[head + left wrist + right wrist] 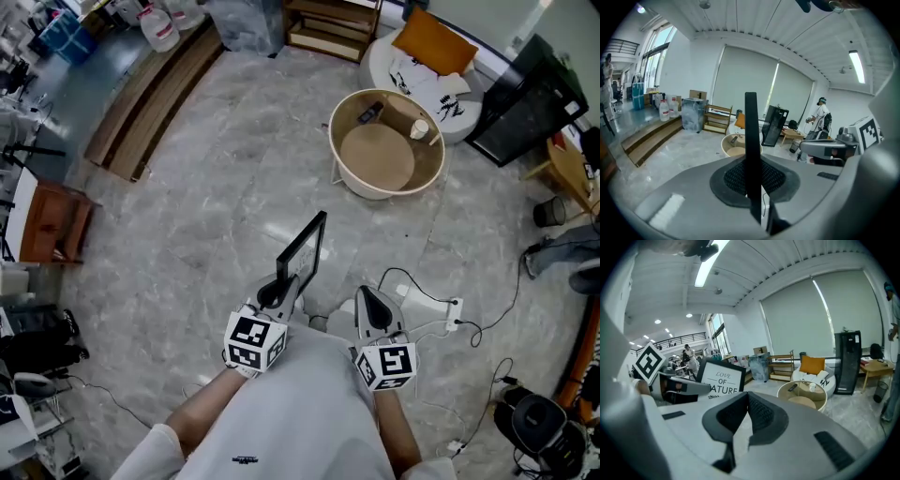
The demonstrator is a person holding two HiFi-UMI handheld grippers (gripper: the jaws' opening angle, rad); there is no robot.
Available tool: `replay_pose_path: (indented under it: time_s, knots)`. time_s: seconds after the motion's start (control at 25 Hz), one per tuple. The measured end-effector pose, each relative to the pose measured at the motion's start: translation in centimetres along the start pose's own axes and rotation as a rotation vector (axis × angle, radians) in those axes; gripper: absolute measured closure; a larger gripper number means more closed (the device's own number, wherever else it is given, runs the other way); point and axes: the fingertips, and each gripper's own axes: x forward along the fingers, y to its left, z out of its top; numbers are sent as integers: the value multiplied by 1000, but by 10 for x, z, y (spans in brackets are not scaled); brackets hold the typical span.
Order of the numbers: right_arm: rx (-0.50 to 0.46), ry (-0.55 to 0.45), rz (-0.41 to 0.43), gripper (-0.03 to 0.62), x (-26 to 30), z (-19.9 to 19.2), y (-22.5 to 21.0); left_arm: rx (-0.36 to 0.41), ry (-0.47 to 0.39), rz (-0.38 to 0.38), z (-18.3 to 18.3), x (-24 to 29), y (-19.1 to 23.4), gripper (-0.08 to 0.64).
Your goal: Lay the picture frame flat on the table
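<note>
Low in the head view, a person's forearms hold 2 grippers above a grey marble floor. On the left, the left gripper is clenched on the lower part of a black picture frame. The frame stands upright in the air, slightly tilted, well short of a round cream table farther off. From the left gripper view the frame shows edge-on, as a thin dark bar pinched between the jaws. Its white face reads "LOVE OF NATURE" in the right gripper view. Just to the right, the right gripper has its jaws pressed together with nothing between them. A white power strip lies on the floor beside it.
</note>
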Motion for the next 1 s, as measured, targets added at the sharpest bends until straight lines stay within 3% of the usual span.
replay_pose_path:
  time_s: [0.24, 0.68, 1.0]
  knots:
    - [-16, 2, -28, 588, 20, 0, 9, -34, 6, -11, -5, -10, 20, 529]
    - [-52, 76, -30, 588, 86, -7, 52, -93, 12, -43, -2, -21, 96, 531]
    - [-64, 98, -17, 588, 122, 9, 39, -99, 18, -62, 24, 17, 117, 529]
